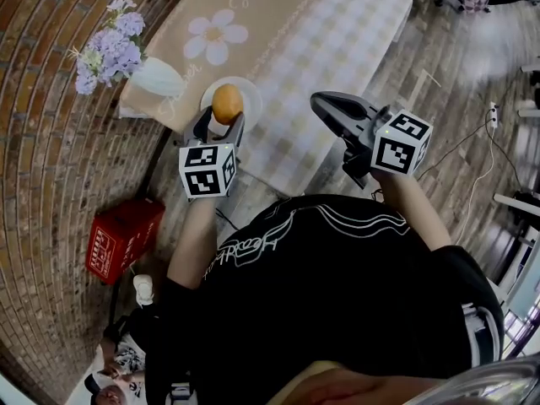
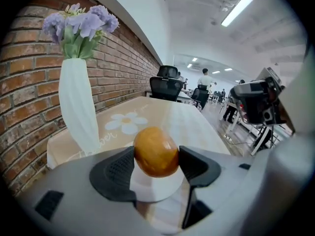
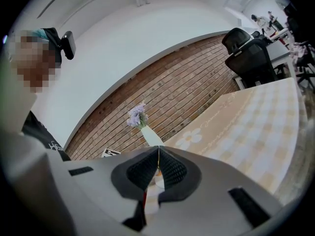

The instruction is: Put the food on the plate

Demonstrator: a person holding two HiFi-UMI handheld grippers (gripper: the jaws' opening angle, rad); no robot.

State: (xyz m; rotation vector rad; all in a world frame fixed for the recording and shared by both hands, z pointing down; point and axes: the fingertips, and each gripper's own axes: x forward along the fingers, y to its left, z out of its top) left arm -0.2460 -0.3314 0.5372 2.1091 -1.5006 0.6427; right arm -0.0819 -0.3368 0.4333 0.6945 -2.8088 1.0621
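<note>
sitting between the two pads of the left gripper [image 1: 221,121], the food [image 2: 156,151] is a round, smooth, orange-brown item, in the upper middle-left of the head view. both dark pads press against its sides, so the jaws stand wide and closed on it. directly beneath it lies a white plate [image 2: 156,190]; whether the food touches the plate cannot be told. the plate rests on a beige tablecloth [image 1: 337,32] near the cloth's lower-left edge in the head view. a white daisy print [image 1: 216,34] shows on the cloth just above the plate in that frame. to the upper left of the plate stands a white ribbed vase [image 2: 76,104], upright, carrying pale purple flowers [image 2: 81,21], close against a brick wall [image 2: 24,77].

the right gripper [image 1: 321,102] hangs over the checked part of the cloth, to the right of the plate and apart from it. its jaws are pressed together with nothing between them. a red box [image 1: 122,236] lies on the floor at the lower left of the head view. black office chairs [image 2: 166,85] stand beyond the far end of the table in the left gripper view.
</note>
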